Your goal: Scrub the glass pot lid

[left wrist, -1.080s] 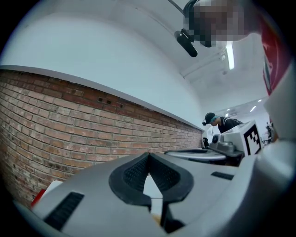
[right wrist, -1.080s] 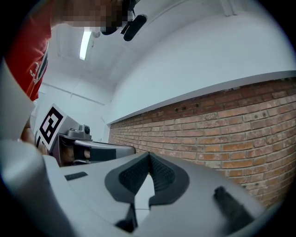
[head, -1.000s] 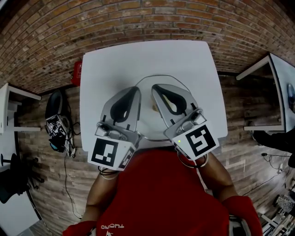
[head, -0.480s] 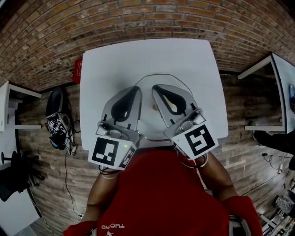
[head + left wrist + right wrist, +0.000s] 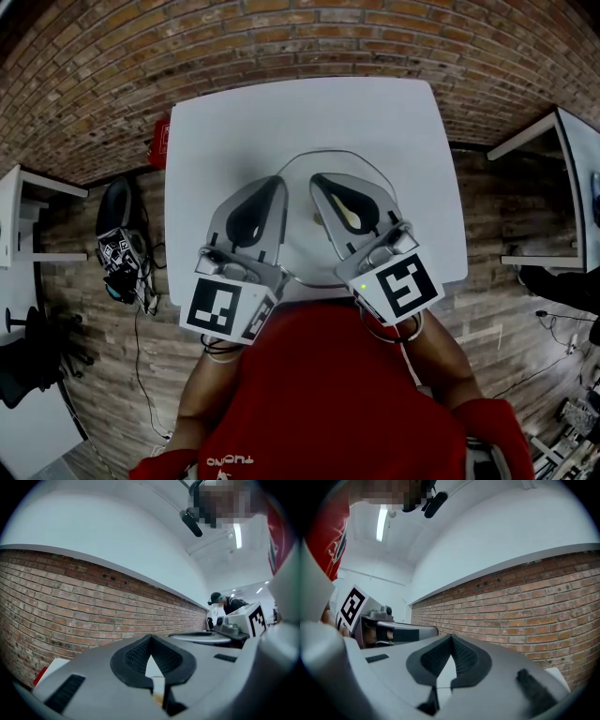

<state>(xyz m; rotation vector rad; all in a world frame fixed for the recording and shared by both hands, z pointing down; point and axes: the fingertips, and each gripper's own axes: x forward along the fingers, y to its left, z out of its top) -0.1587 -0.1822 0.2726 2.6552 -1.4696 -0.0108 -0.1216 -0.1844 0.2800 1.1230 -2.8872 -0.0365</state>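
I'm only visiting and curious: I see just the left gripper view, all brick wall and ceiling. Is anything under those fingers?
Observer: Yes. The head view shows a glass lid lying on a white table, beneath the left gripper and the right gripper.
Operator: Are the other one's fingers open?
Observer: No, the right gripper view shows them closed together, nothing between.
Operator: Anything on the floor?
Observer: What looks like a dark bag lies on the wooden floor, left of the table.
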